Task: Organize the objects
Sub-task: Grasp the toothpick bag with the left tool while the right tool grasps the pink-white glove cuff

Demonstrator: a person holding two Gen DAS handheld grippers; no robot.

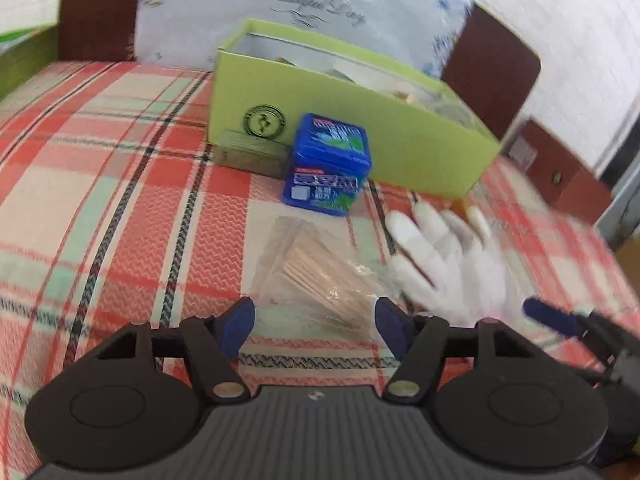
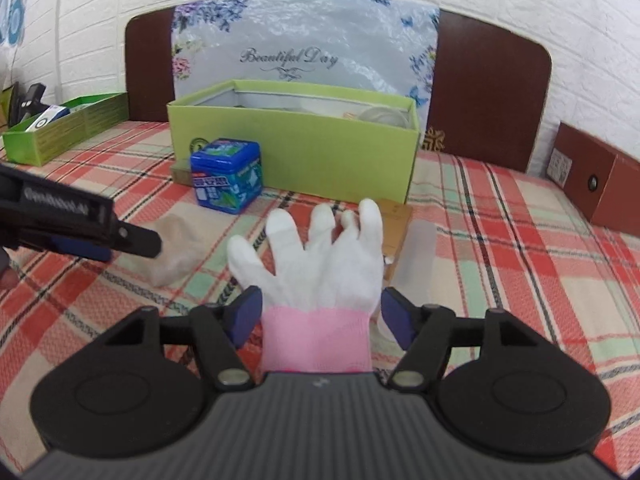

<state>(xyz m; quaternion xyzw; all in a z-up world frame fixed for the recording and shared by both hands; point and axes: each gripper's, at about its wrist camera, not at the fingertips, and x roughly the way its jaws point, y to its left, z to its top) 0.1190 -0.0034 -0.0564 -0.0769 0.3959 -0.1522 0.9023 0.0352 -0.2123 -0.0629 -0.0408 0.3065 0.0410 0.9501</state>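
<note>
1. Left wrist view: left gripper (image 1: 316,326) has its jaws apart with nothing clamped. A clear plastic bag of thin sticks (image 1: 316,276) lies on the plaid bedcover (image 1: 120,200) just ahead of and between the blue pads; no pad presses on it.
2. Same view: blue tin (image 1: 326,164) stands against the front wall of the open green box (image 1: 400,132). A flat olive-coloured box (image 1: 252,154) lies just left of the tin, also against the green box. White glove (image 1: 448,256) lies flat to the right of the bag, blurred.
3. Right wrist view: right gripper (image 2: 320,320) has its jaws apart. The glove's pink cuff (image 2: 316,340) sits between the pads, which do not press on it. Glove fingers point towards the green box.
4. Same view: a brown flat card (image 2: 396,220) lies partly under the glove fingers. Blue tin stands at the green box's front left corner. Second green tray (image 2: 60,128) sits far left. Left gripper enters from the left, over the bag.
</note>
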